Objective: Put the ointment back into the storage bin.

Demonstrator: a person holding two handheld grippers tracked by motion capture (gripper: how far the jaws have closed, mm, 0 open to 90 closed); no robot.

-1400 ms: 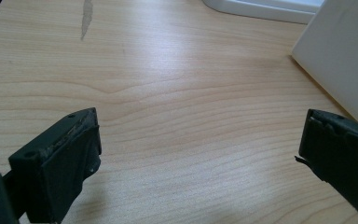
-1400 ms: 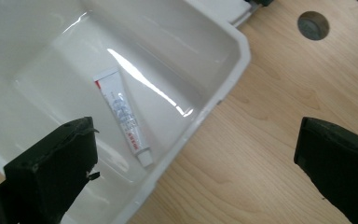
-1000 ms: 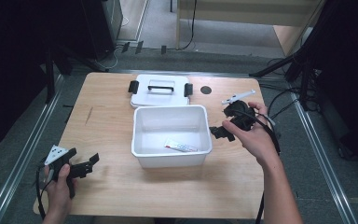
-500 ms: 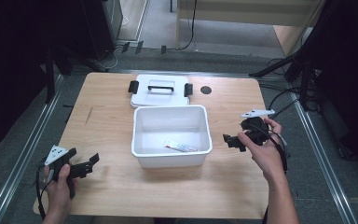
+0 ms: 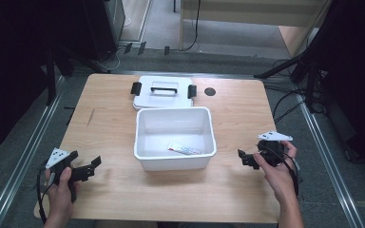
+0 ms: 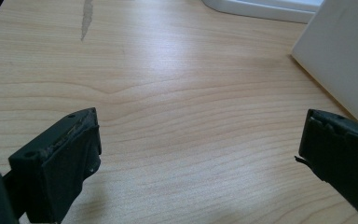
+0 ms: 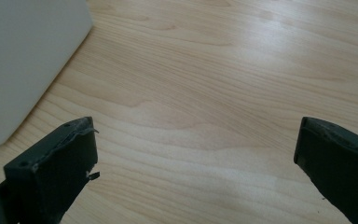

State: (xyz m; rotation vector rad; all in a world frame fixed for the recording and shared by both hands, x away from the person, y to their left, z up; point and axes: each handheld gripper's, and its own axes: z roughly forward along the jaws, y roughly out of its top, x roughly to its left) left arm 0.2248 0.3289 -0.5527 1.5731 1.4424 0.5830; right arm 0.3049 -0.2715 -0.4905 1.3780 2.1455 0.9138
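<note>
Lying inside the white bin (image 5: 145,156) near its front wall, long axis running left-right, the small tube (image 5: 184,149) sits nearer the right gripper (image 5: 245,159) than the left gripper (image 5: 91,167), both empty with jaws spread over the worktop (image 5: 247,114)

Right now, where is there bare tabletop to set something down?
Bare wood lies left of the white bin, between it and the left tongs, and right of it toward the right tongs. The front strip is free too. Behind the bin it is crowded: the lid lies close.
</note>
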